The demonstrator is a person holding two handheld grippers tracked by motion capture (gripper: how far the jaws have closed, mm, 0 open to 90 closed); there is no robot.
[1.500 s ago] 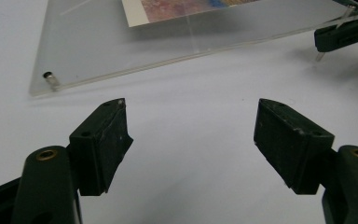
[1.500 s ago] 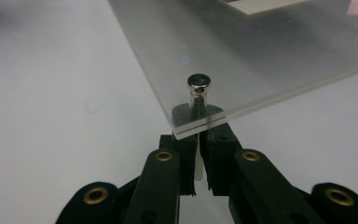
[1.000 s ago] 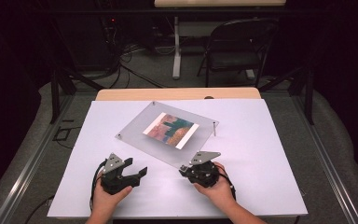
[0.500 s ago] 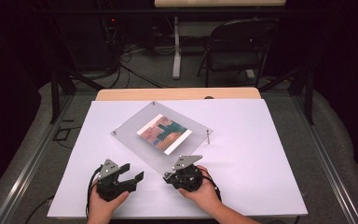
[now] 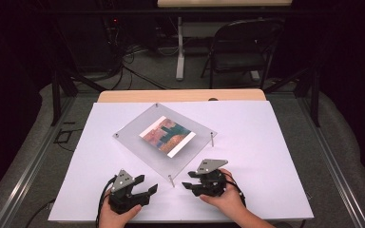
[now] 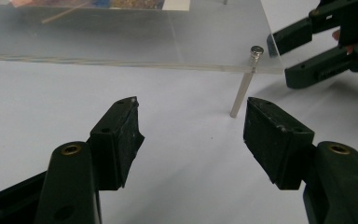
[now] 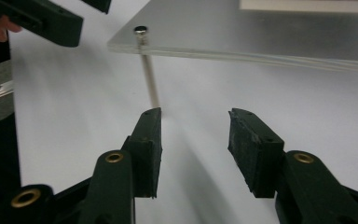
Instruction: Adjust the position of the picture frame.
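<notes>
From my remote station I note a dark room. A black folding chair (image 5: 244, 47) stands beyond the white-covered table (image 5: 275, 142). Cables (image 5: 133, 57) lie on the grey floor (image 5: 171, 71). A white desk leg (image 5: 180, 47) rises behind.

Acrylic frame (image 5: 138, 142) on table (image 5: 275, 142), both tongs before it, chair (image 5: 240, 47) behind.

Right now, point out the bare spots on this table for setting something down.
Bare white table right of the clear frame, and a strip along its left edge. Crowded at the near edge: the left claw and right claw flank the frame's near post.
</notes>
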